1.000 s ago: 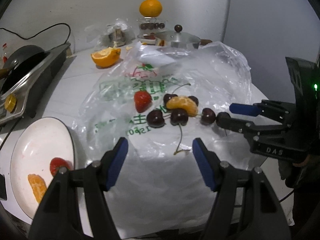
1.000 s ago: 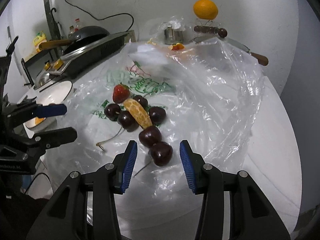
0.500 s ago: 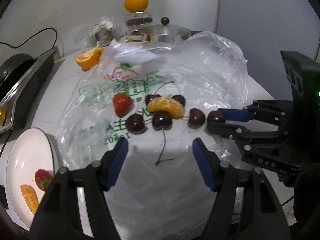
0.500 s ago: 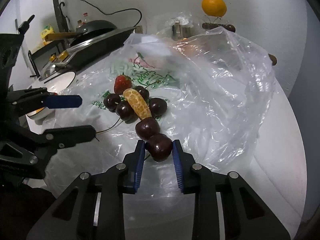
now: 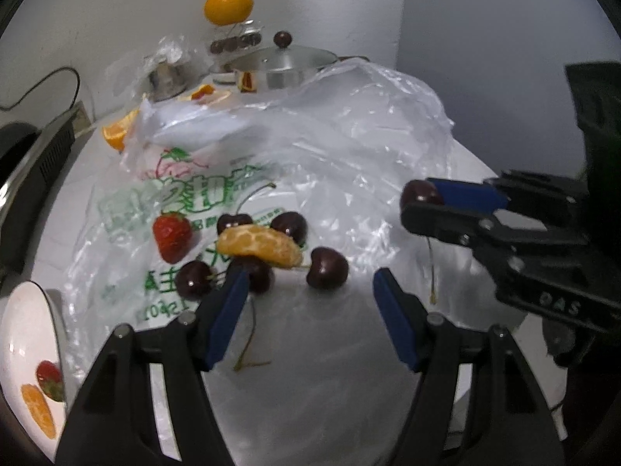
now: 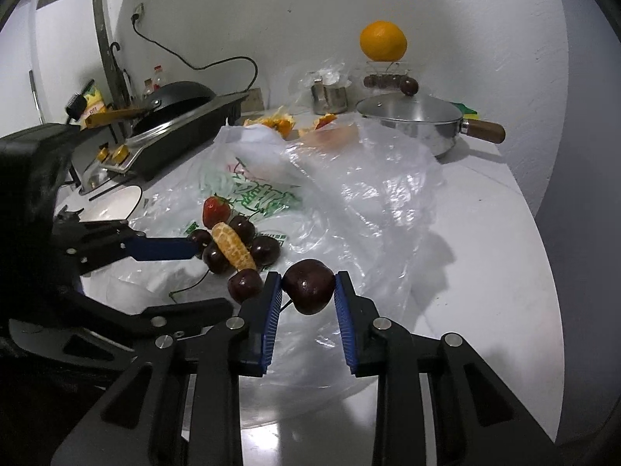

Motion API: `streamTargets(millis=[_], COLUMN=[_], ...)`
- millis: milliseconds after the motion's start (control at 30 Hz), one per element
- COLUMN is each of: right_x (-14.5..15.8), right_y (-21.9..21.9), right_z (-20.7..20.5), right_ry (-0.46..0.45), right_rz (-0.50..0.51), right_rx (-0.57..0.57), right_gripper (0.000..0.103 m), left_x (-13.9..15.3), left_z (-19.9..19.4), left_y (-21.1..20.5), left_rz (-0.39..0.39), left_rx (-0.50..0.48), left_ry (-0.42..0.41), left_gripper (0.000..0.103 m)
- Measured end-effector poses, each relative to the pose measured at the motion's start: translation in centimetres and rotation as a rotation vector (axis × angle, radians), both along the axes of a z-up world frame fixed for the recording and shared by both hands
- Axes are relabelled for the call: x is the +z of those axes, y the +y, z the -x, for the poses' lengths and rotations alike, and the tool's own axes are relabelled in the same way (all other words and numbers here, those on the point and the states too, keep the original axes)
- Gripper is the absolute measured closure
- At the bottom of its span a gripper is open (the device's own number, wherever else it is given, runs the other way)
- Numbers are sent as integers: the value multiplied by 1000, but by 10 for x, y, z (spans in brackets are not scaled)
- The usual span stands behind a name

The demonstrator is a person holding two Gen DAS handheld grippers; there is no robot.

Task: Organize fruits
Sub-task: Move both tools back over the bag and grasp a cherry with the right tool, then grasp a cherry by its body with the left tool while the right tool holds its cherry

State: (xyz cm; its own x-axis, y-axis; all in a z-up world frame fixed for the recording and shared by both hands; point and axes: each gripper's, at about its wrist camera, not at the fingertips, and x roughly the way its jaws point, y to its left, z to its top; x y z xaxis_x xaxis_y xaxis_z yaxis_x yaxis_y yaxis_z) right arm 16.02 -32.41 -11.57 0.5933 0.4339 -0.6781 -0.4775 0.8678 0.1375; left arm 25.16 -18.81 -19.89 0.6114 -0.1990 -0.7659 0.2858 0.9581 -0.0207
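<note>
My right gripper (image 6: 307, 291) is shut on a dark cherry (image 6: 309, 290) and holds it above the plastic bag (image 6: 349, 194); the cherry shows in the left wrist view (image 5: 421, 194) with its stem hanging down. My left gripper (image 5: 308, 299) is open and empty, low over the bag. Ahead of it lie a strawberry (image 5: 172, 236), a peeled orange segment (image 5: 259, 247) and several dark cherries, the nearest one (image 5: 326, 268) between the jaws. A white plate (image 5: 23, 334) at the lower left holds a strawberry (image 5: 49, 379) and an orange segment (image 5: 37, 413).
A lidded steel pot (image 6: 411, 124) with a wooden handle stands at the back. A whole orange (image 6: 383, 40) sits on a stand by the wall. Cut orange pieces (image 5: 116, 134) and a steel cup (image 6: 329, 97) lie behind the bag. A stove with a pan (image 6: 174, 116) stands at the left.
My right gripper closed on the nearest cherry and lifted it off the bag. My left gripper moved forward toward the fruit pile.
</note>
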Motion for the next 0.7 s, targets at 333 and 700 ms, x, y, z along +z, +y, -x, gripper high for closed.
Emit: streamTargets(millis=[333,700], right_x=[-5,-8], right_y=[-12,-19], right_z=[-7,-9], right_ry=[10,5], right_rz=[-27,-69], right_rx=[21,40], right_gripper=[73,73], left_x=[-7,-15], left_z=[-18,-23], left_y=[-19,-25], left_rz=[-3,-35], left_rx=[12,26], left_ry=[34,51], left_gripper=[52,64])
